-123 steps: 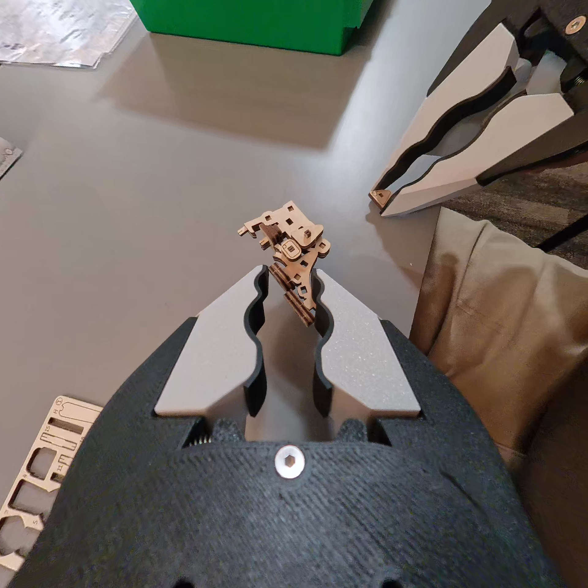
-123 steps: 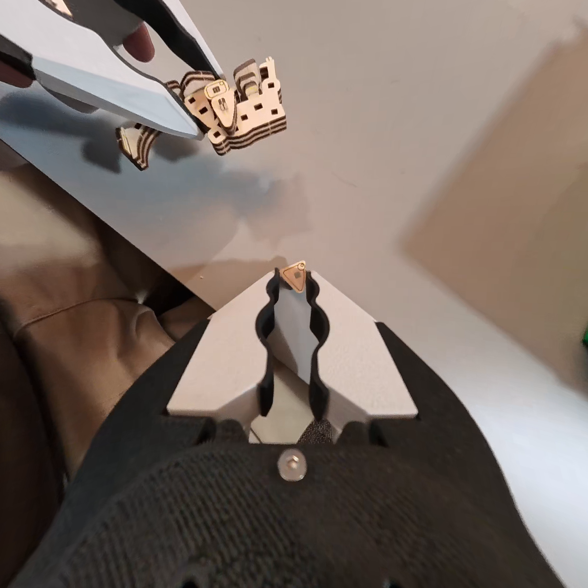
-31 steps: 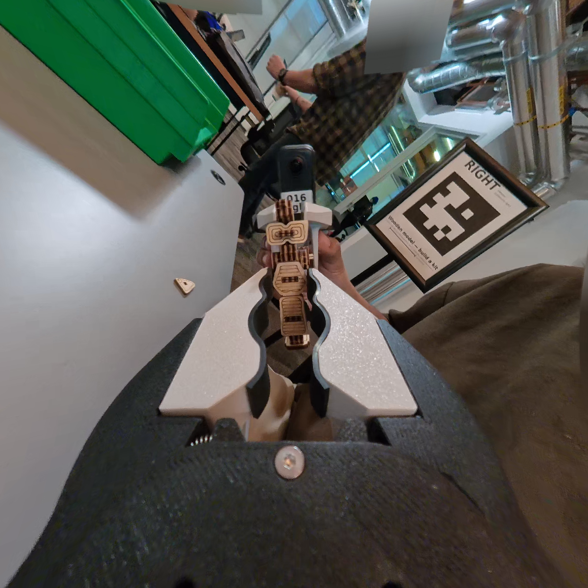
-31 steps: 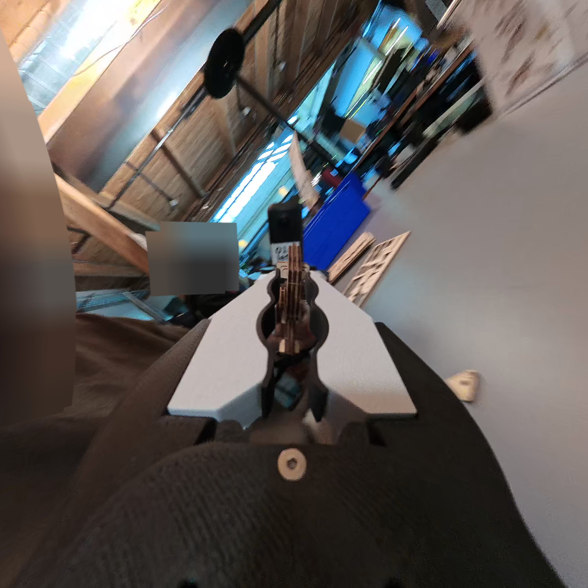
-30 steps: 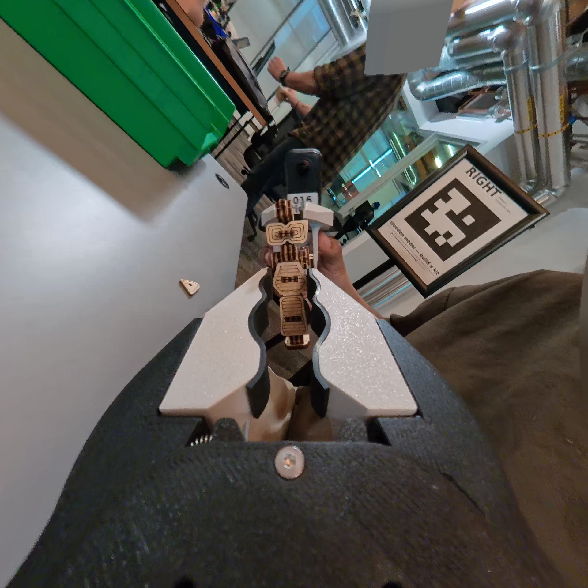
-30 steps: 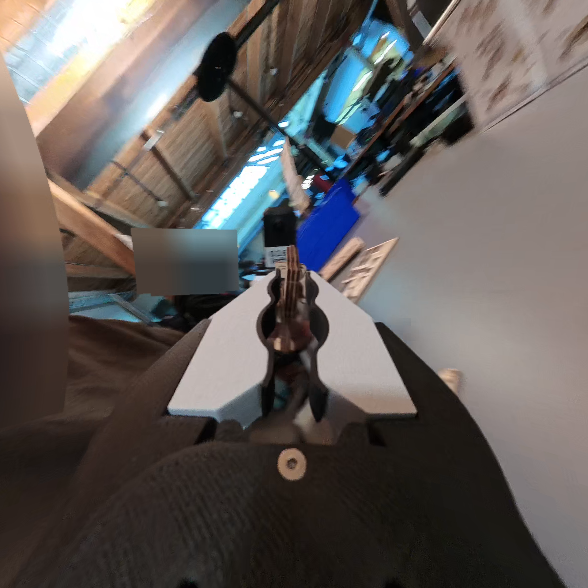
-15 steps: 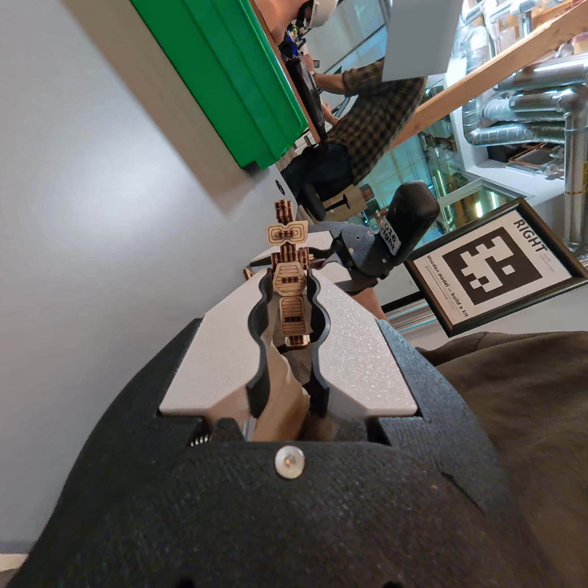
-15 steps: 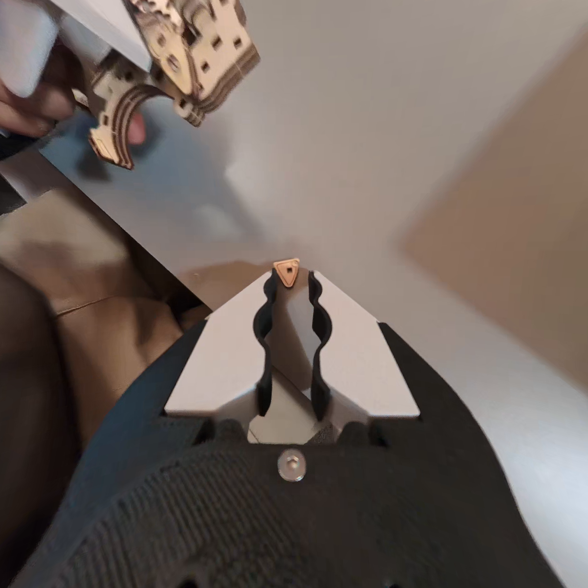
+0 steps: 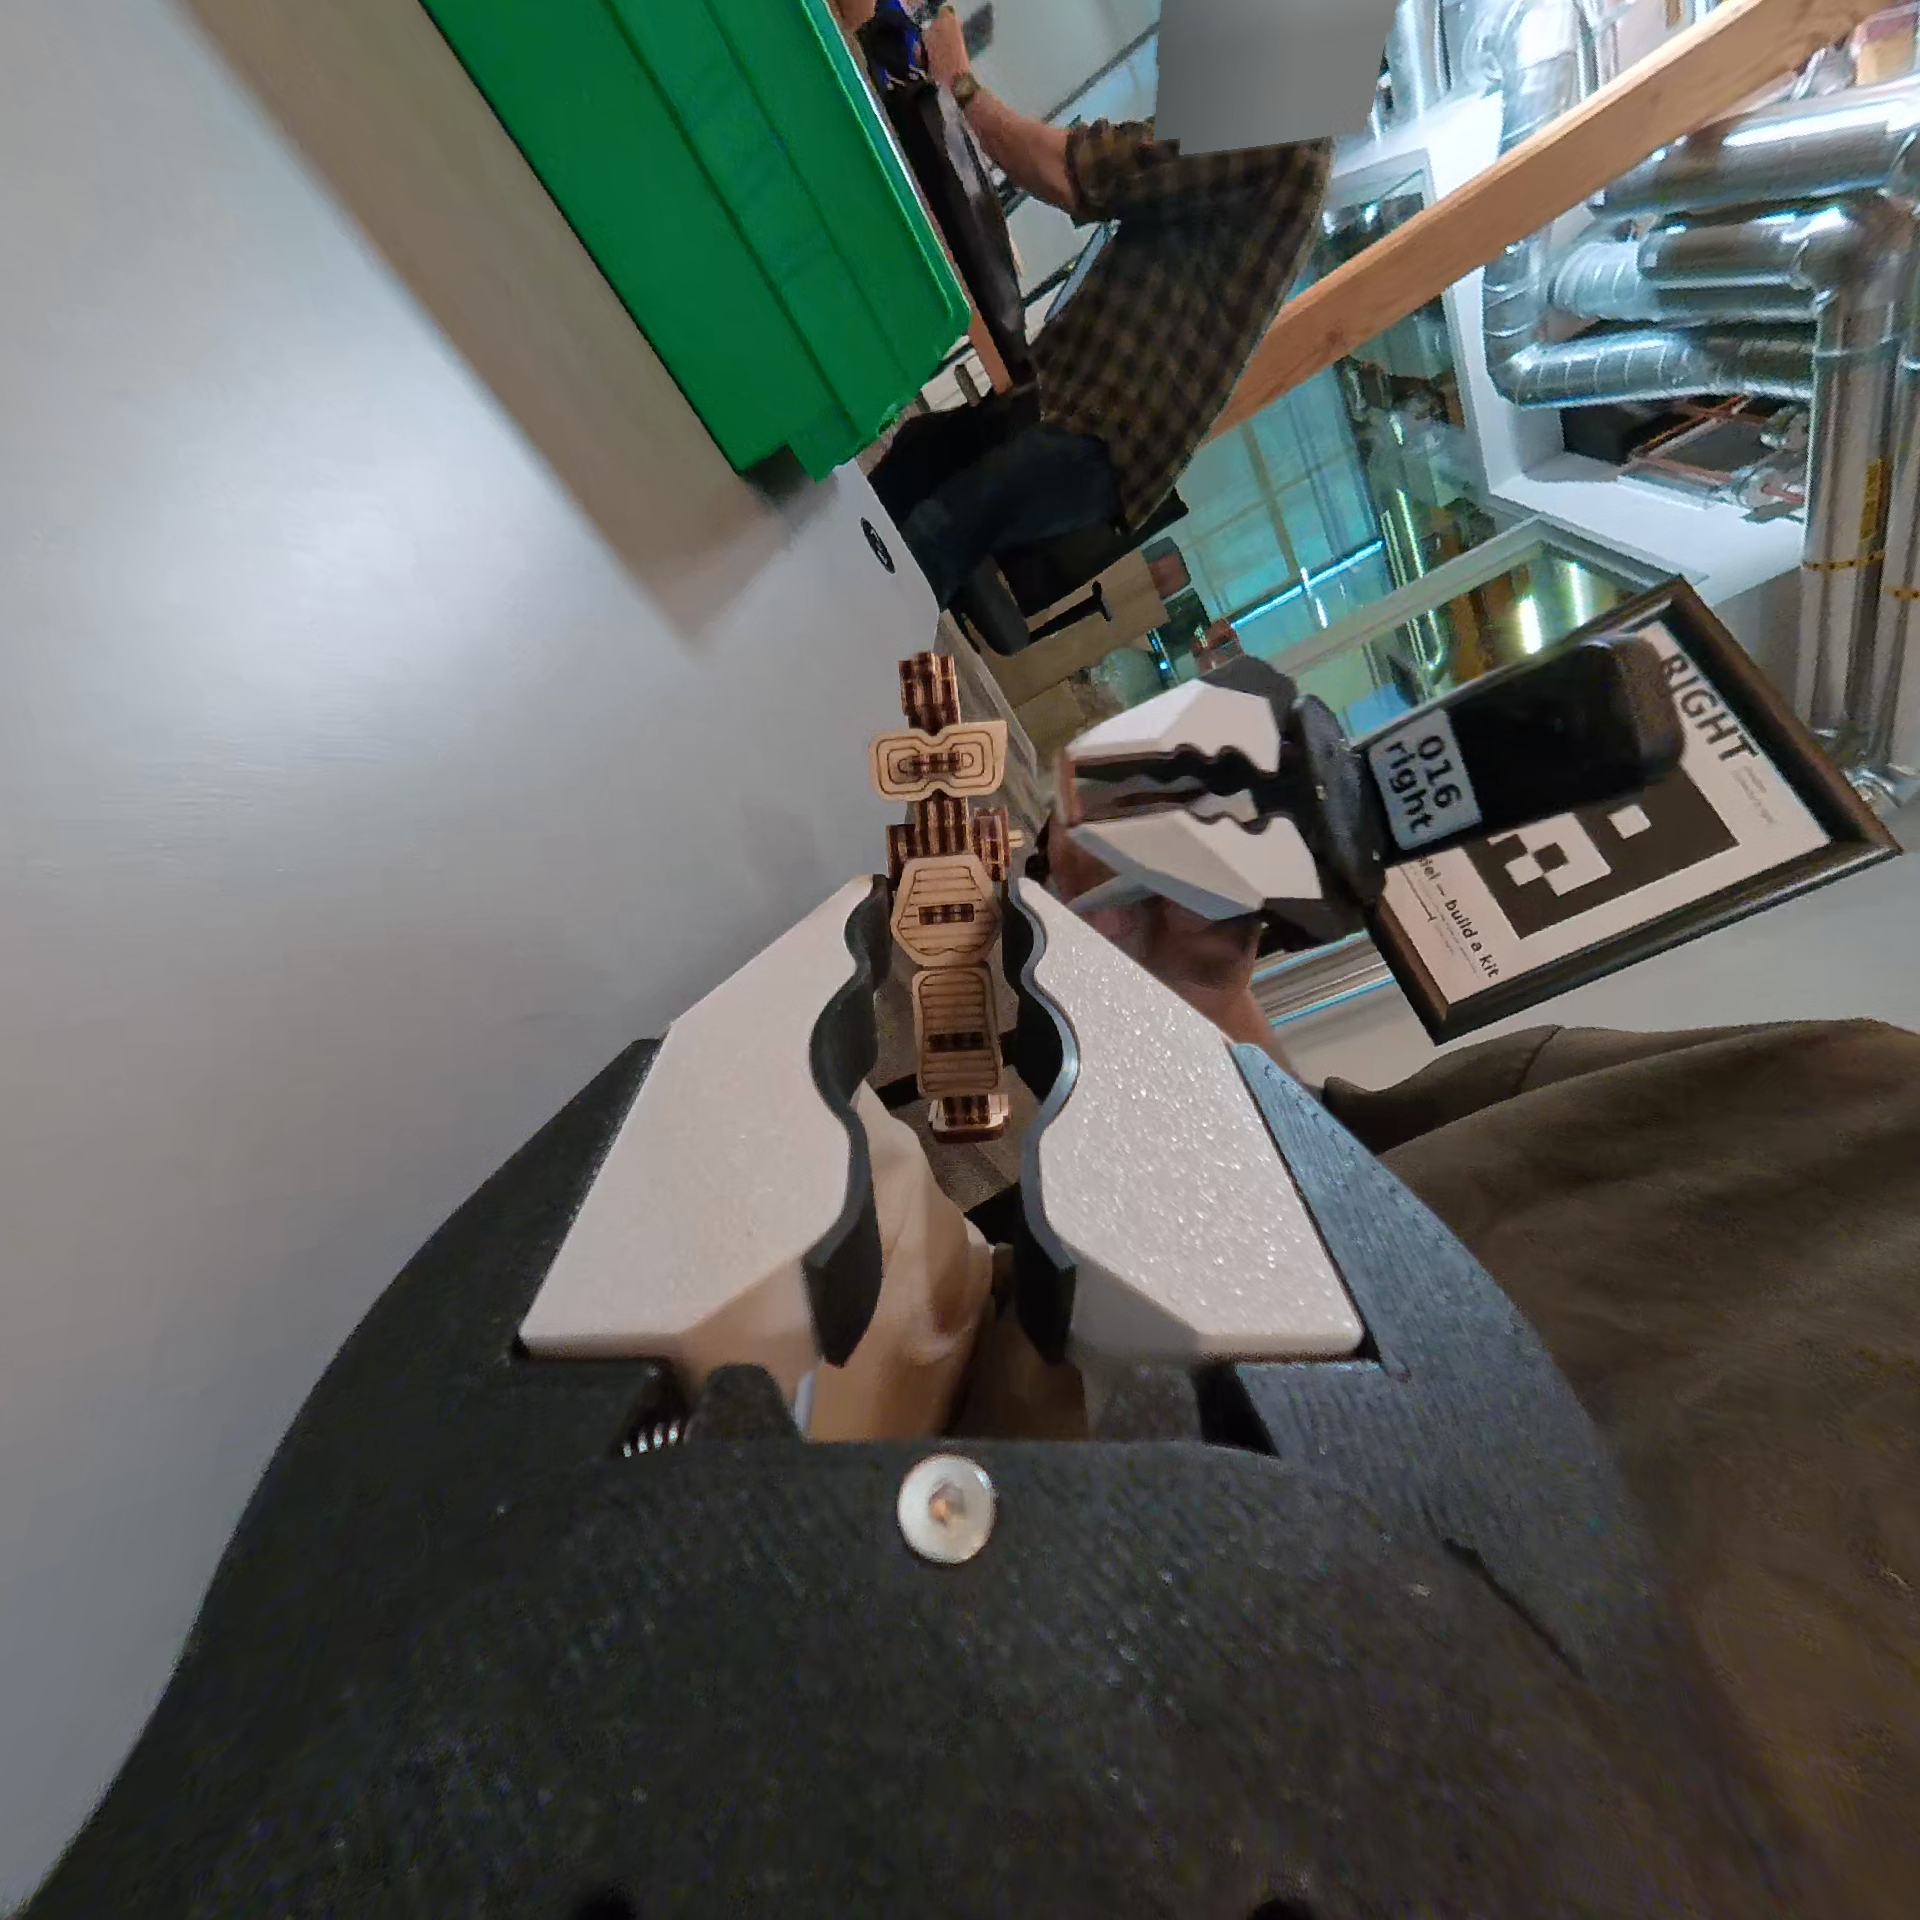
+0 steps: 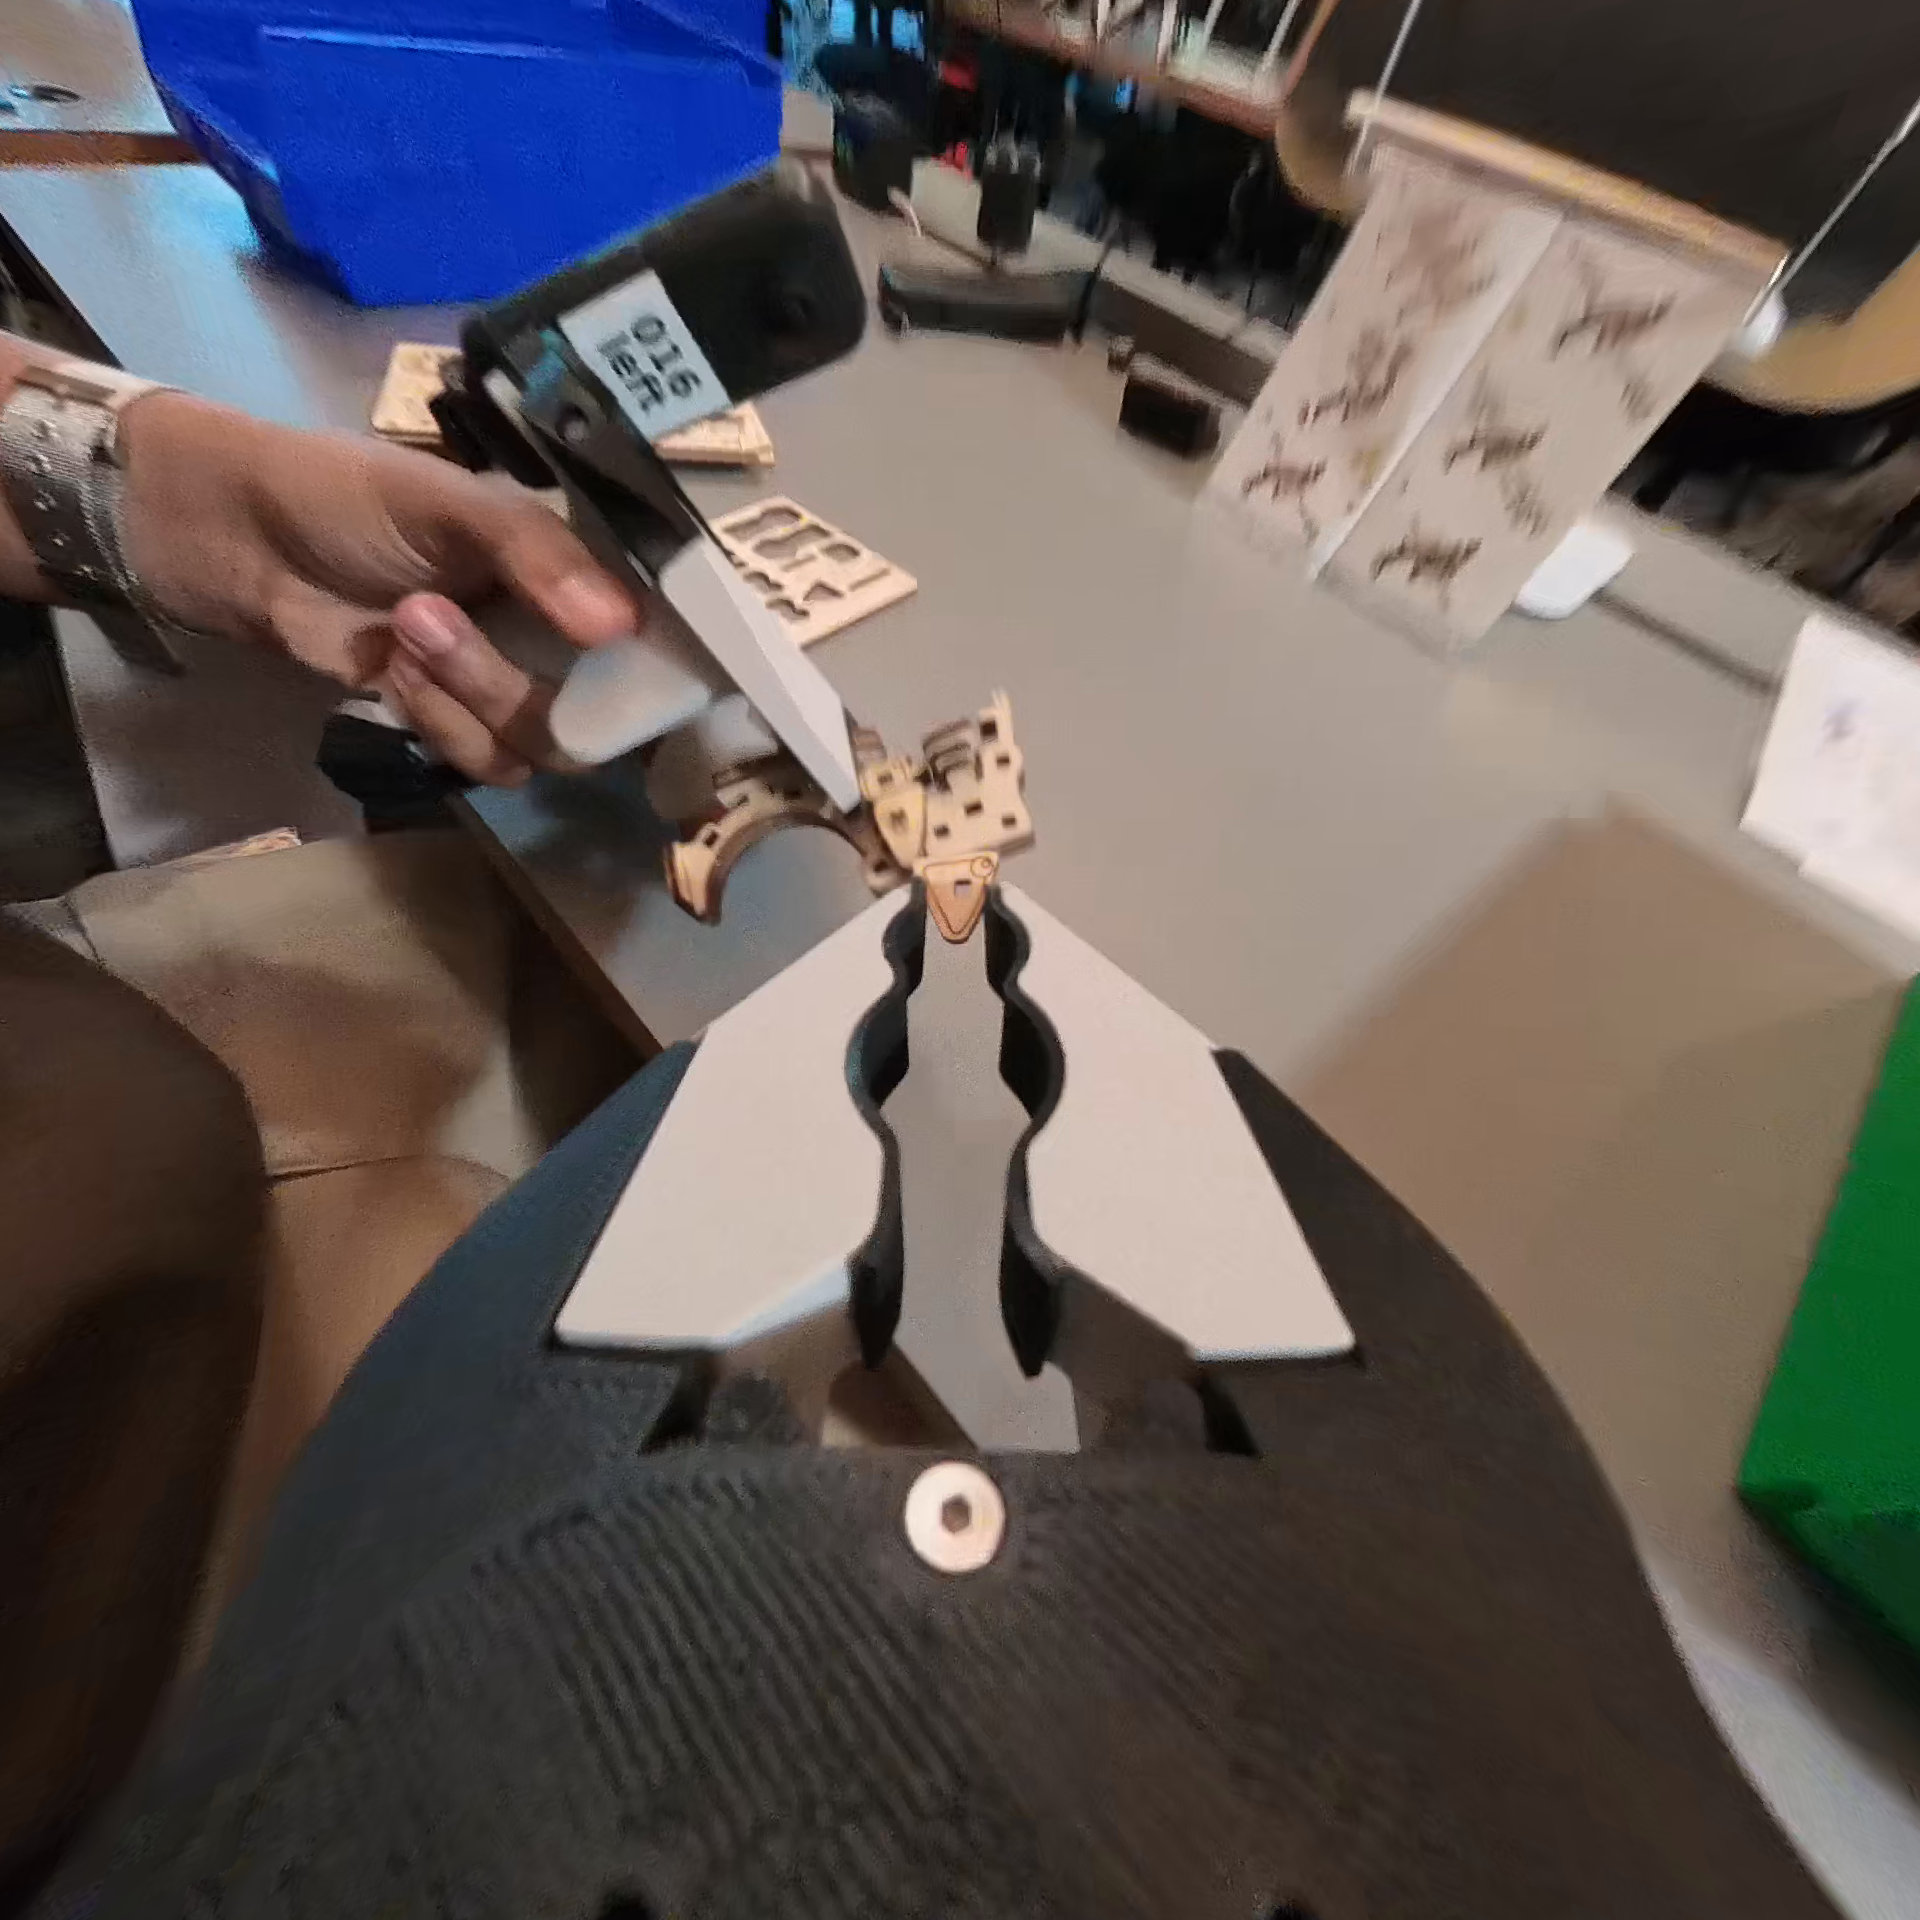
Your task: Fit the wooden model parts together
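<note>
My left gripper (image 9: 940,904) is shut on the layered wooden model (image 9: 943,914), held edge-on above the grey table (image 9: 260,623). The model also shows in the right wrist view (image 10: 935,800), pinched by the left gripper (image 10: 847,774), its curved part hanging left. My right gripper (image 10: 958,909) is shut on a small triangular wooden piece (image 10: 958,902), whose tip is right against the model's lower edge. In the left wrist view the right gripper (image 9: 1070,800) sits just right of the model; the piece at its tip is hard to make out.
A green bin (image 9: 727,239) stands at the far table edge and shows at the right (image 10: 1849,1351). Wooden part sheets (image 10: 821,566) lie on the table behind the left gripper, with a blue bin (image 10: 468,135) beyond. A framed marker sign (image 9: 1683,831) and a person in plaid (image 9: 1164,291) are behind. My right fingertips sit around 5 cm from my left ones.
My right gripper, which half a second ago was at the triangular piece on the table, now holds it up against the model. The left gripper kept hold of the model and turned slightly.
</note>
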